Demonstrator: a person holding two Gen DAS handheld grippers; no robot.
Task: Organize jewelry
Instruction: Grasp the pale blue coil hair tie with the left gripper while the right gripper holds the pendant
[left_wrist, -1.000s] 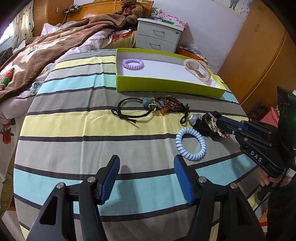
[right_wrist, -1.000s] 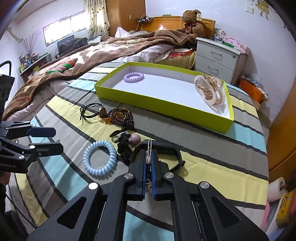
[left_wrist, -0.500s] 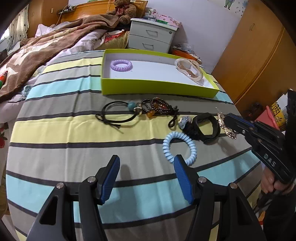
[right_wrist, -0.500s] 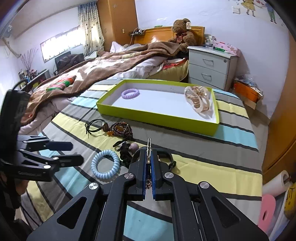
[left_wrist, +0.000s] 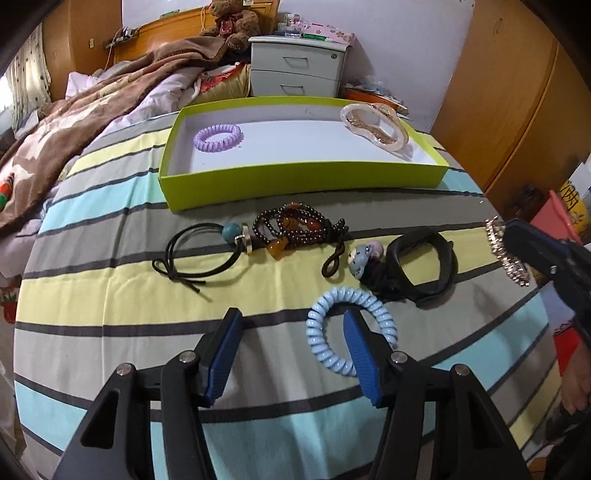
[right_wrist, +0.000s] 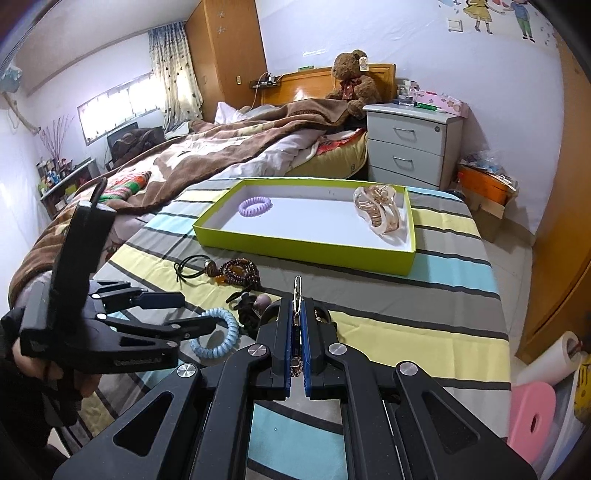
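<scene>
My right gripper is shut on a sparkly metal hair clip and holds it above the striped table; the clip also shows at the right of the left wrist view. My left gripper is open and empty, low over the cloth, its right finger over a light blue coil hair tie. A lime green tray at the back holds a purple coil tie and a clear pink claw clip. On the cloth lie a black cord tie, a dark bead bracelet, a figure scrunchie and a black band.
The round table wears a striped cloth. A bed with a brown blanket lies to the left, a white nightstand behind the tray, and wooden wardrobes to the right.
My right gripper has lifted the hair clip up and back from the black band. My left gripper has moved forward and right, over the blue coil tie.
</scene>
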